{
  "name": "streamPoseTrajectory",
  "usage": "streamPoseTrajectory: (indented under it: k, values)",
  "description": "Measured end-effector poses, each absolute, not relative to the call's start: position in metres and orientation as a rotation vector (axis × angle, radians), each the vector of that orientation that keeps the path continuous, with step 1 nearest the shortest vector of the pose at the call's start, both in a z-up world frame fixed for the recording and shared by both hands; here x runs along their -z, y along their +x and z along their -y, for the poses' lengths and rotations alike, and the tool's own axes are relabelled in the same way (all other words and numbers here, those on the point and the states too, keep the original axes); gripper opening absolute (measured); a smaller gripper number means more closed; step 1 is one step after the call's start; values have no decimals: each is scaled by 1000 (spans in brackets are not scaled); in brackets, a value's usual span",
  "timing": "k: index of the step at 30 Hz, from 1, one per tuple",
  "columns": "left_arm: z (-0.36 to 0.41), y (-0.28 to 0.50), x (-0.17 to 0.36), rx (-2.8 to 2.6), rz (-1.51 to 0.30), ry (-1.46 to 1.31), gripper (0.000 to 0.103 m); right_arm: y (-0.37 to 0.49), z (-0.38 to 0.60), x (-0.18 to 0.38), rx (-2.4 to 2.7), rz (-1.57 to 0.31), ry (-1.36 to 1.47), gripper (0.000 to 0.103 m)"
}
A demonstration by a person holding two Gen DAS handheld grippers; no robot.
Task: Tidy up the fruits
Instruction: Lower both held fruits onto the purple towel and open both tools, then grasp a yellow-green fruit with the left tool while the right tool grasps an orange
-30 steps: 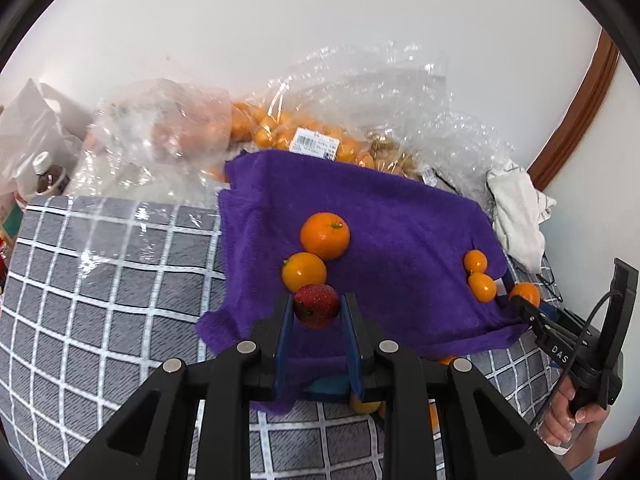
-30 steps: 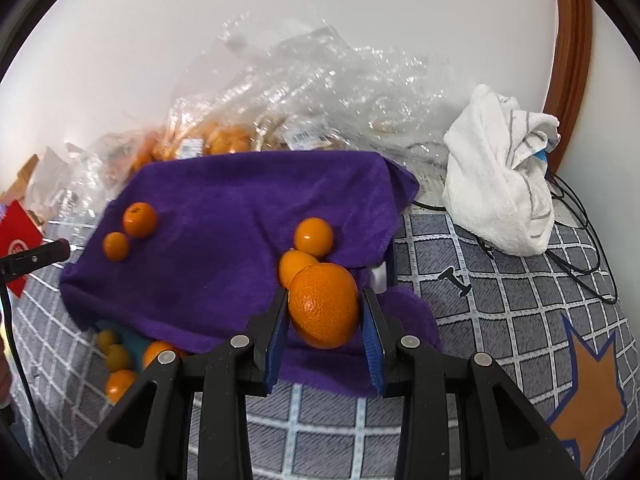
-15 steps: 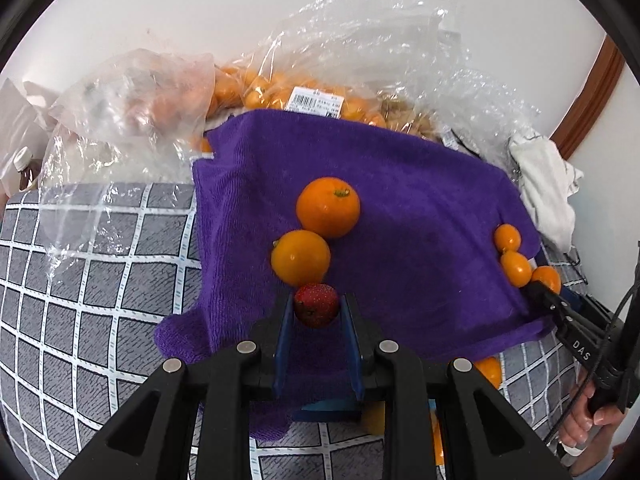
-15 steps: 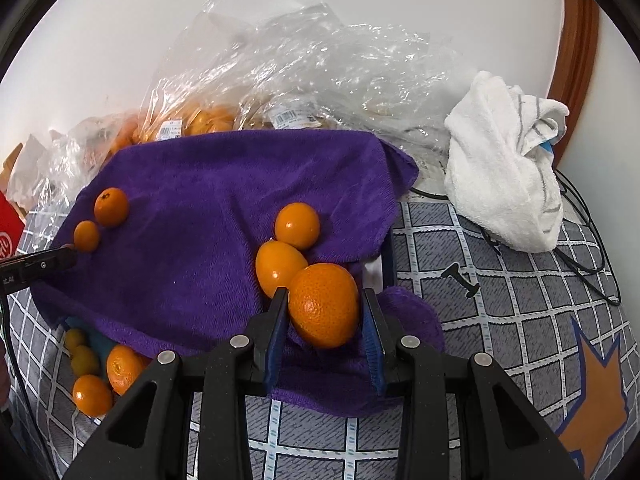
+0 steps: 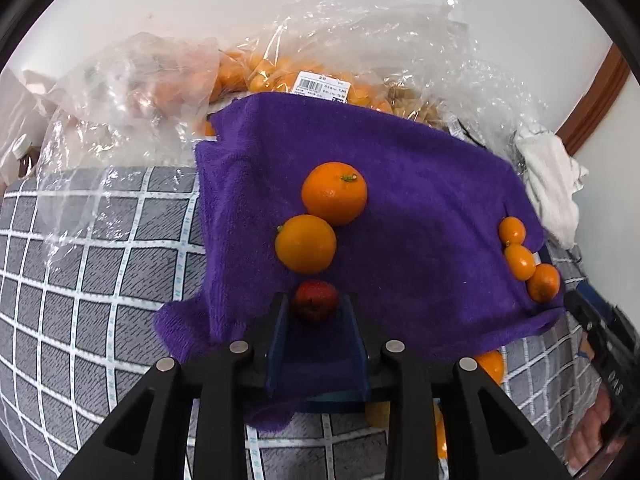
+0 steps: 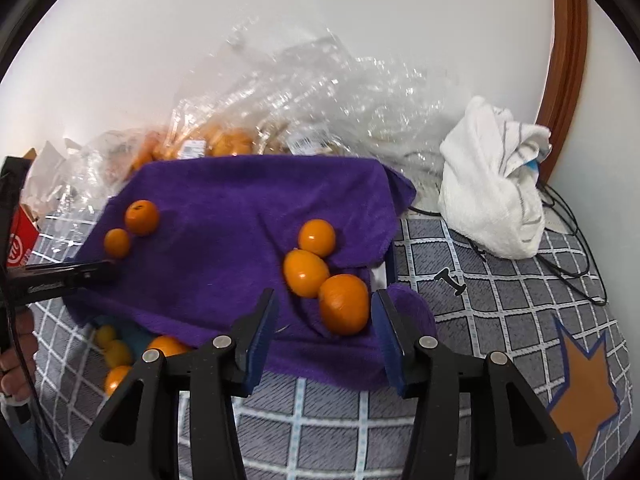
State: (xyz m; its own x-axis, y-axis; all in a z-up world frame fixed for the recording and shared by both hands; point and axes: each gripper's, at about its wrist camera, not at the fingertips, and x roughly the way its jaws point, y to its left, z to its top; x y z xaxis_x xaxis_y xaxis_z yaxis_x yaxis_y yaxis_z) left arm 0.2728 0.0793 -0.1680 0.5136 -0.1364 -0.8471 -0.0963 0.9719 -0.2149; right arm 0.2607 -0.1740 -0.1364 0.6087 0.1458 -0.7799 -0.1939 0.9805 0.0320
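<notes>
- I count five orange fruits on the purple towel [image 6: 224, 208]: two at its left, three in a touching row at its right.
- My right hand-held gripper [image 6: 324, 312] stands wide; the large orange [image 6: 343, 303] lies between its blades, glossy and smooth.
- My left hand-held gripper [image 5: 316, 307] clamps one small red fruit [image 5: 316, 299], just below two oranges.
- A barcode label [image 5: 322, 89] shows on the plastic bag; its print is too small to read.
</notes>
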Motion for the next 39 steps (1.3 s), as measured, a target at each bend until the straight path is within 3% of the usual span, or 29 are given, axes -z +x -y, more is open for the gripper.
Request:
streamPoseTrajectory:
  k: [2, 5, 11, 30, 32, 39]
  values:
    - [-84, 267, 162, 30, -1022, -259, 28, 251, 169, 130, -212, -888, -57, 48]
    - [-91, 256, 154, 34, -995, -265, 39, 240, 159, 126, -241, -887, -64, 48]
    - [-106, 223, 139, 42, -947, -278, 44, 224, 135, 134, -319, -919, -54, 48]
    - [-154, 164, 164, -13, -981, -312, 45, 237, 87, 195, -368, -1054, -43, 48]
    - [-153, 161, 166, -4, -983, -320, 45, 237, 87, 194, -371, -1044, -30, 40]
    - [-127, 164, 170, 50, -983, -296, 45, 225, 108, 180, -343, -1023, -11, 40]
